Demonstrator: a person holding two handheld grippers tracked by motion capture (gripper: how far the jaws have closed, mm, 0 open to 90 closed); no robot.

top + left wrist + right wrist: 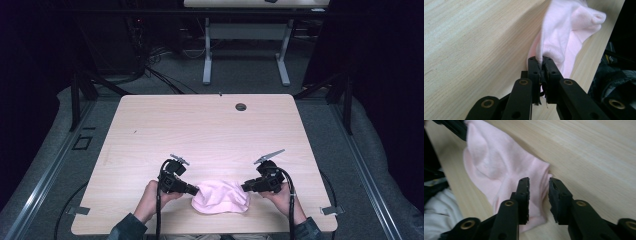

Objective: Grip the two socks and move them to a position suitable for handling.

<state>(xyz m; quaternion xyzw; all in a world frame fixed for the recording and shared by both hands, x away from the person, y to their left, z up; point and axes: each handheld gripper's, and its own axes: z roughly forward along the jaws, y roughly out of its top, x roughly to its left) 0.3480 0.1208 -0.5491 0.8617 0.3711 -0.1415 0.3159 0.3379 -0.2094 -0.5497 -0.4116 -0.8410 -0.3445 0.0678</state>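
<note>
Looking down from the high view, a crumpled pale pink soft cloth [221, 197] lies in a loose heap near the person's edge of the light wooden table [200, 125], between the two hand-held tools. The left gripper [196, 189] reaches in from the left and meets the cloth's left edge; the right gripper [245, 187] comes in from the opposite side, its tips at the cloth's right edge. The cloth is bunched, not spread or folded flat, so the handling looks to be at an early stage.

From the left gripper view, the jaws of the left gripper [542, 62] are clenched on a pinch of the pink cloth [564, 32], which rises in a taut ridge from the pads and drapes away toward the table's edge. That side's hold seems done.

From the right gripper view, the right gripper [539, 192] stands with a clear gap between its black pads, released rather than clamped. The pink cloth [496, 170] lies on the wood beneath and beyond the tips, its near edge running under the gap, with no fabric pressed between the pads. I judge that the second hold is not yet in place; closing on that edge, then lifting or spreading the cloth, remains.
</note>
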